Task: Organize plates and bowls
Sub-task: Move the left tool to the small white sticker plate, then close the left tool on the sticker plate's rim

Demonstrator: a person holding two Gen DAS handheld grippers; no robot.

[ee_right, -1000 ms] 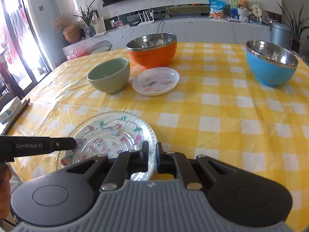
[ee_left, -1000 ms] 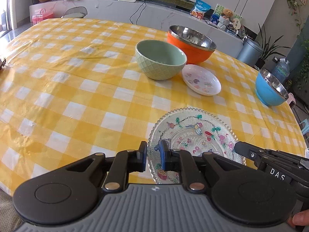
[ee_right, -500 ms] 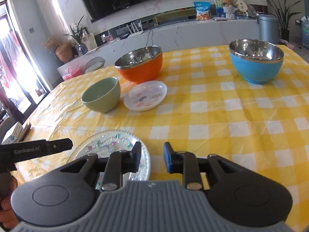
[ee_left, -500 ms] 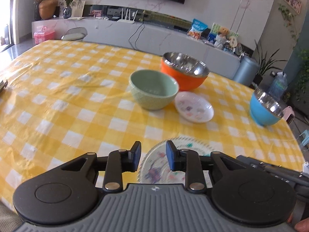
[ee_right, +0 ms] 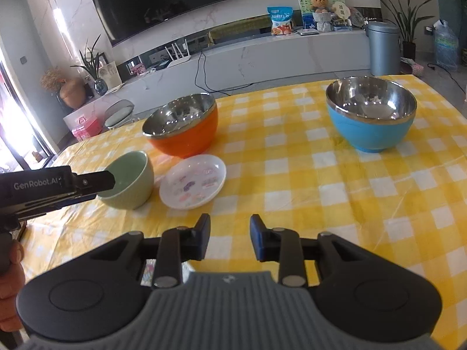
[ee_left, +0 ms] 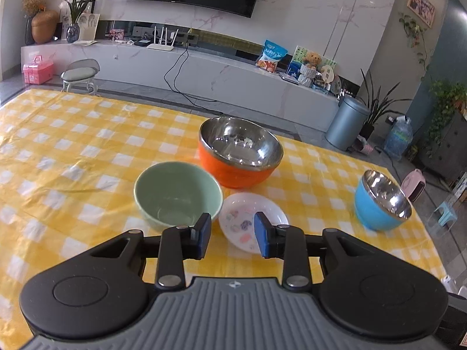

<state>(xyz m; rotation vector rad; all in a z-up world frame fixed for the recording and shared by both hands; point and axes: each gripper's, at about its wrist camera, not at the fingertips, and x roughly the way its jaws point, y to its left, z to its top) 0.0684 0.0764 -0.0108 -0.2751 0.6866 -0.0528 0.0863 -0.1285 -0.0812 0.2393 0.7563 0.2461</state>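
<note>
My left gripper [ee_left: 232,237] hovers above the yellow checked table, its jaws opening with nothing between them. Beyond its tips lie a small white patterned plate [ee_left: 252,221], a green bowl [ee_left: 178,192] to the left and an orange steel-lined bowl [ee_left: 240,157] behind. A blue steel-lined bowl [ee_left: 382,201] stands far right. My right gripper [ee_right: 229,240] is also opening and holds nothing. It faces the small plate [ee_right: 194,185], the green bowl [ee_right: 131,180], the orange bowl [ee_right: 182,128] and the blue bowl [ee_right: 370,113]. A sliver of the glass plate [ee_right: 147,272] shows under the right gripper.
The left gripper's side [ee_right: 58,186] reaches in from the left in the right wrist view, with a hand [ee_right: 8,291] below it. Behind the table [ee_right: 321,204] run a white TV counter [ee_left: 204,67], a stool [ee_left: 78,74] and a grey bin [ee_left: 346,125].
Both grippers were shut on the glass plate's near rim. They have opened, let it go and risen, so the plate has dropped almost out of both views.
</note>
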